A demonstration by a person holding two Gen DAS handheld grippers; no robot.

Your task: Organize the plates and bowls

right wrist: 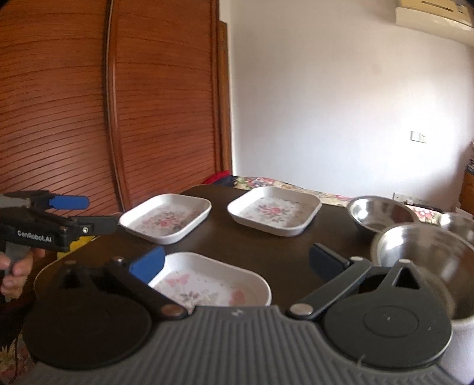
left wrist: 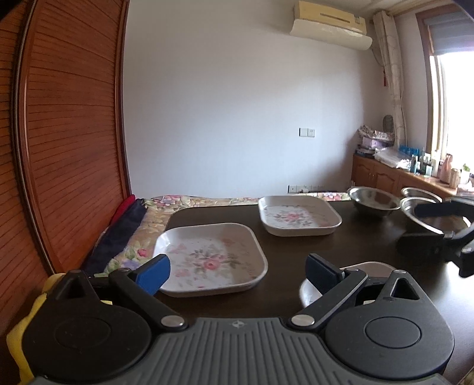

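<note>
Far left, slatted wooden wardrobe doors (right wrist: 89, 103), with folded dark and red cloth (left wrist: 124, 231) on a floral-covered bed (left wrist: 207, 201) behind the dark tabletop (right wrist: 266, 242). Left tongs (left wrist: 238, 271) spread wide with nothing between the blue pads, hovering at the near left edge of the tabletop, just short of a square floral plate (left wrist: 213, 257); seen from the right wrist view as a black tool with one blue pad (right wrist: 69, 202), gripped by a bare hand (right wrist: 17, 269). Further back and right of that plate, a second floral plate (left wrist: 299, 214), well apart from the first. Nearest the person, a third floral plate (right wrist: 216, 284) lying partly under the right tongs (right wrist: 237, 263), likewise spread wide and holding nothing. On the right side, three steel bowls: one at the back (right wrist: 379, 211), one close and blurred (right wrist: 420, 251), a third (right wrist: 457, 223) just behind at the edge. High on the white wall, an air conditioner (left wrist: 328, 25).
</note>
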